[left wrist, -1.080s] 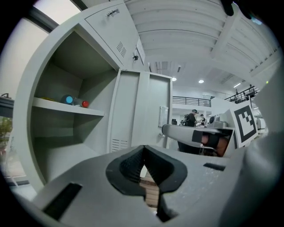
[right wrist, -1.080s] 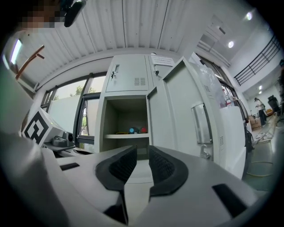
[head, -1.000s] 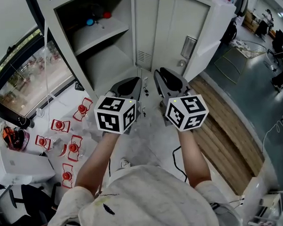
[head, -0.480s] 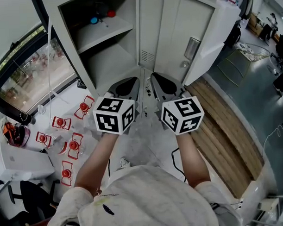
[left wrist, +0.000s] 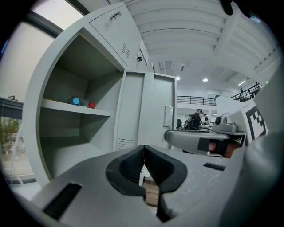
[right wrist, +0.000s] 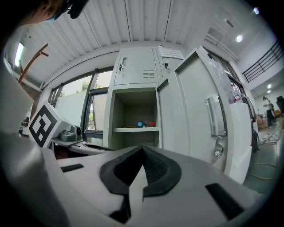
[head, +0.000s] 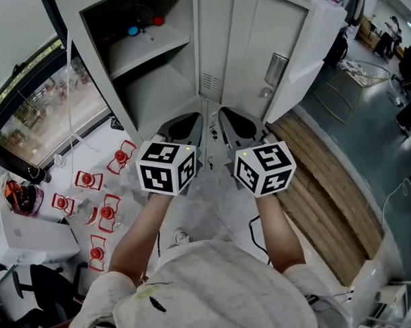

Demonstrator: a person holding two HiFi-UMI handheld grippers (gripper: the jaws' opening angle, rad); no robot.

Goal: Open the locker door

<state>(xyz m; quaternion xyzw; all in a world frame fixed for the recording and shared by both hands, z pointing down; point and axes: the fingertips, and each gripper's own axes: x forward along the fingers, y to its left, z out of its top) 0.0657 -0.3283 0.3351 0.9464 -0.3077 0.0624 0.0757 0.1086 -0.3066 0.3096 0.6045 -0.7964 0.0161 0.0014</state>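
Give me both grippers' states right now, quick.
Left gripper: closed, nothing between the jaws.
Right gripper: closed, nothing between the jaws.

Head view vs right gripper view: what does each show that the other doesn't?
Head view only: the person's forearms, red-topped items at left, the wooden floor strip at right.
Right gripper view only: the closed upper compartment in full, the ribbed ceiling, and the right tool with jaws together, nothing between them.
Both: the open locker door with its handle, the shelf with a blue object and a red object.
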